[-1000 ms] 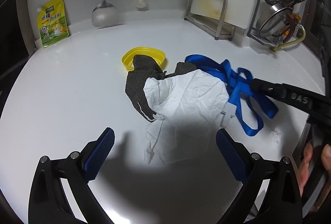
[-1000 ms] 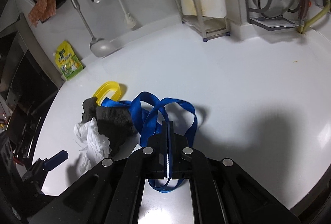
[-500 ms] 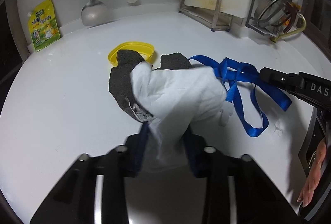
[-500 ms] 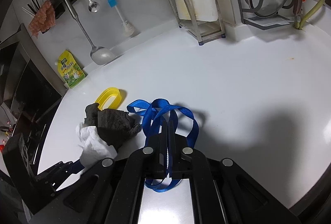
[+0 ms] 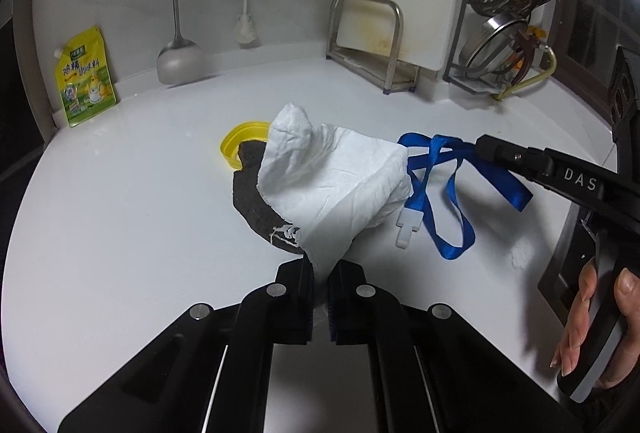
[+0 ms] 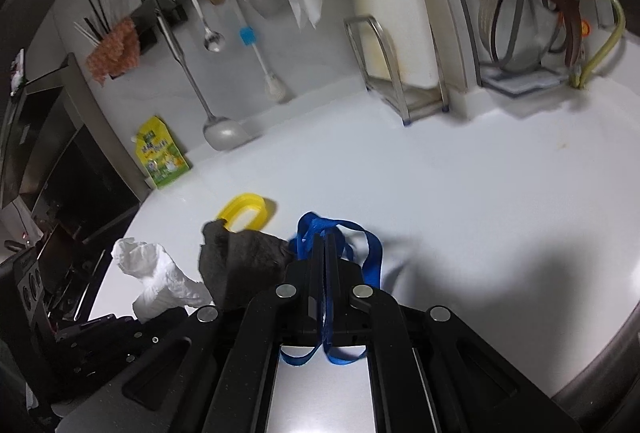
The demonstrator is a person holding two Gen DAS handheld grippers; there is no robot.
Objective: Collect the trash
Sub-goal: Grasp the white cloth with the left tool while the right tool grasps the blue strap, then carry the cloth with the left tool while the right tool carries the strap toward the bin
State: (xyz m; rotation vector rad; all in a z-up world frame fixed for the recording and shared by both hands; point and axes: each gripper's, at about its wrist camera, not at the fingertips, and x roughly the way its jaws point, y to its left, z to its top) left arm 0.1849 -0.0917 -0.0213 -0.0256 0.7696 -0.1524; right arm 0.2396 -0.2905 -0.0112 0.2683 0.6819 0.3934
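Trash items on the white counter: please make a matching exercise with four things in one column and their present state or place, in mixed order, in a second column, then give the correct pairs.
Things:
1. white paper towel
2. blue strap
3. yellow lid
4. dark grey cloth

States:
A. lies on the counter, behind the grey cloth, held by nothing
B. pinched by the left gripper and raised
C. clamped in the right gripper
D. lies partly under the paper towel

Pairs: 1-B, 2-C, 3-A, 4-D
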